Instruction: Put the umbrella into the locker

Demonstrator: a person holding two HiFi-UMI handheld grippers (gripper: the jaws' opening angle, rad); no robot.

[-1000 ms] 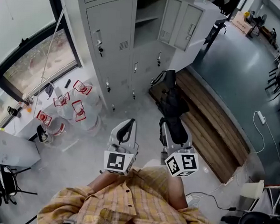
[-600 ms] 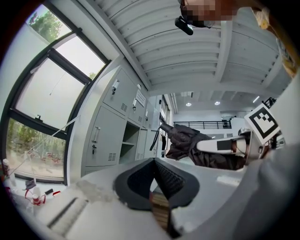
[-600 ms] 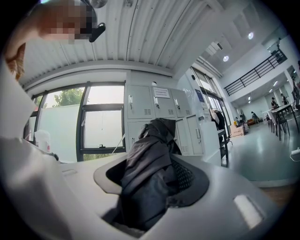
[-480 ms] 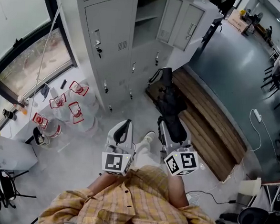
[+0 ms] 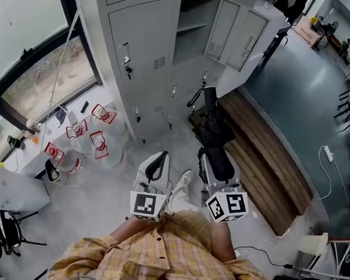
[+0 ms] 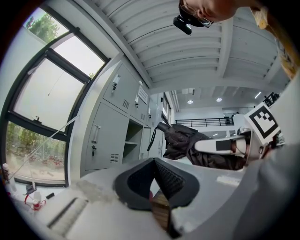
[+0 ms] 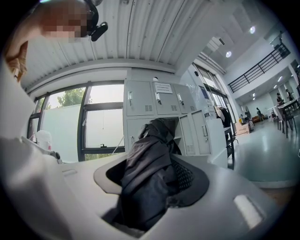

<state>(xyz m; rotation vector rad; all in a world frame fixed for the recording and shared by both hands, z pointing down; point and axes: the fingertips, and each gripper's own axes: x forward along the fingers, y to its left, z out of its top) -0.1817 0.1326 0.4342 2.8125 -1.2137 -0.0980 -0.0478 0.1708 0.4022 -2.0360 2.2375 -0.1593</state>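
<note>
Folded black umbrella (image 5: 215, 132), clamped at its near end by the right gripper (image 5: 216, 160), is held level and pointed toward the open locker (image 5: 191, 39), from which it is well apart. The left gripper (image 5: 156, 160) is closed on nothing. The umbrella is judged light, its fabric soft and slippery over a stiff shaft. Hold is best taken around the bundled canopy, where the shaft backs it.

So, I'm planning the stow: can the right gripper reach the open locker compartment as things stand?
Likely yes, once the person steps closer: the right gripper, shut on the umbrella, points toward the open compartment, its door swung aside, with only floor between.
</note>
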